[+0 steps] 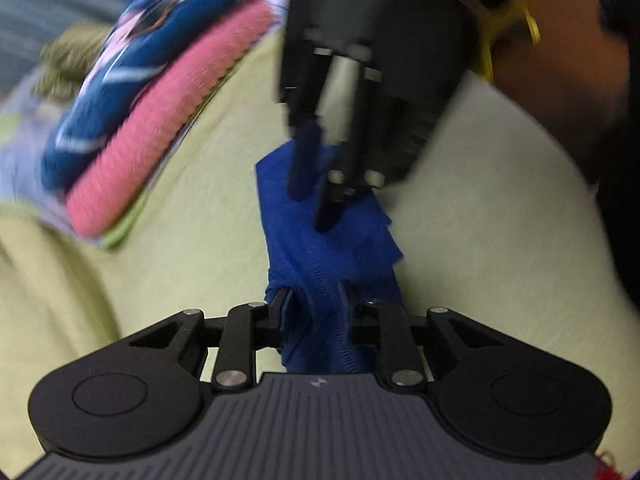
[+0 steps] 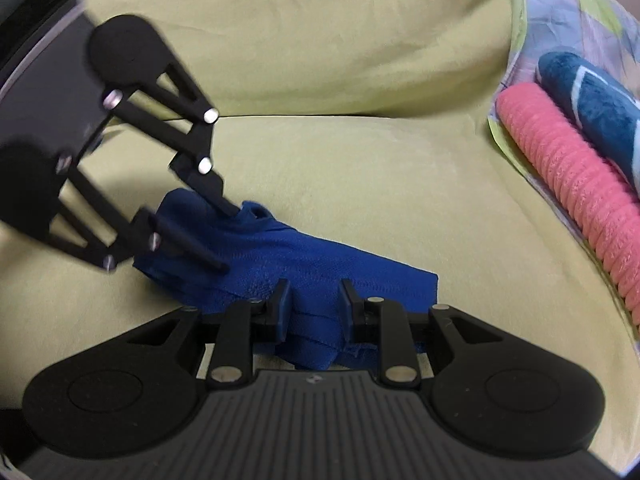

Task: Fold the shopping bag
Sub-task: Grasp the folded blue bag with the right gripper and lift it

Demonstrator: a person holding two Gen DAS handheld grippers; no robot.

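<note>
The royal-blue woven-fabric shopping bag point(image 2: 320, 264) is already gathered into a long, narrow, several-layered strip. It lies flat on the yellow-green sofa seat cushion point(image 2: 380, 184), out on the open part of the seat, well forward of the crease where the seat meets the backrest.

It looks light, soft and limp. It should drape rather than hold a crease, and the stacked layers are likely to slide over one another or spring apart once let go. The stitched seam running along the strip gives a slightly firmer line. The best hold is probably across the full thickness near an end, pinching every layer together, not only the top ply.

The right tool point(image 2: 316, 296) is clenched across one end of the strip: blue cloth fills the gap between its fingers, and folded edges show just beneath them.

The left tool point(image 2: 224, 240) is at the opposite, bunched end. Its fingers stand apart, one tip on the raised hump of cloth and the other lying over the flatter part. It appears released, astride the fabric rather than pinching it, though blur in its own view makes this uncertain.

At the side edge of the seat, well apart from the bag, a pink ribbed rolled towel point(image 2: 568, 184) lies beside a dark-blue plush blanket with white lines point(image 2: 592, 100). Both rest on a pastel patterned cloth point(image 2: 560, 8).
</note>
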